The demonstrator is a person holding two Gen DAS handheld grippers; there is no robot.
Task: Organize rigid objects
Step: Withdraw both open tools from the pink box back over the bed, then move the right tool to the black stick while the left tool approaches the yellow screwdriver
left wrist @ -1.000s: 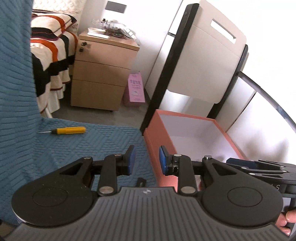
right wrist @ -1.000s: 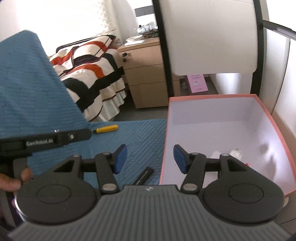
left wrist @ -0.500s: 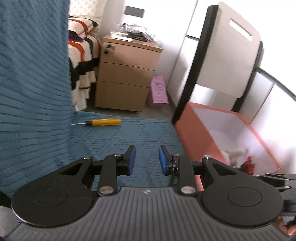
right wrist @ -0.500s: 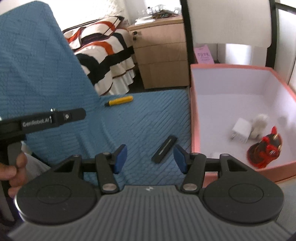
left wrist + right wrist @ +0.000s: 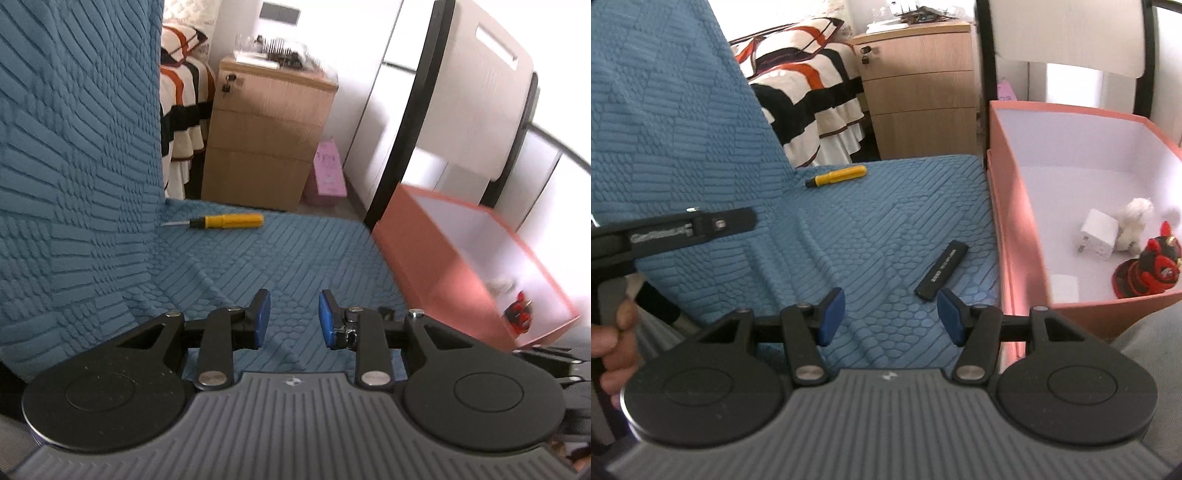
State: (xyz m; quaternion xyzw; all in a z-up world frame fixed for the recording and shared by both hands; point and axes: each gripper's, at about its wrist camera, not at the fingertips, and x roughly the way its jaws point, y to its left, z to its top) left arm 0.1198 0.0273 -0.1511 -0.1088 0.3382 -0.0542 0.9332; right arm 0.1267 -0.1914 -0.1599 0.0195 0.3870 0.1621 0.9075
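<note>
A yellow screwdriver (image 5: pixel 225 221) lies at the back of the blue quilted seat (image 5: pixel 280 258); it also shows in the right wrist view (image 5: pixel 836 176). A black flat stick (image 5: pixel 942 269) lies on the seat beside the pink box (image 5: pixel 1008 206). The box holds a white charger (image 5: pixel 1099 234), a white plush toy (image 5: pixel 1134 221), a red and black figurine (image 5: pixel 1145 271) and a small white piece (image 5: pixel 1064 288). My left gripper (image 5: pixel 294 319) is open and empty above the seat. My right gripper (image 5: pixel 891 316) is open and empty, just in front of the black stick.
The blue seat back (image 5: pixel 74 147) rises on the left. Behind the seat stand a wooden drawer cabinet (image 5: pixel 266 140), a striped bed (image 5: pixel 805 92) and a white chair with a black frame (image 5: pixel 461 99). A pink bag (image 5: pixel 328 170) sits on the floor.
Both grippers have drawn back and swung left, away from the box. The screwdriver and black stick now sit more centrally in view. Both grippers stay open.
</note>
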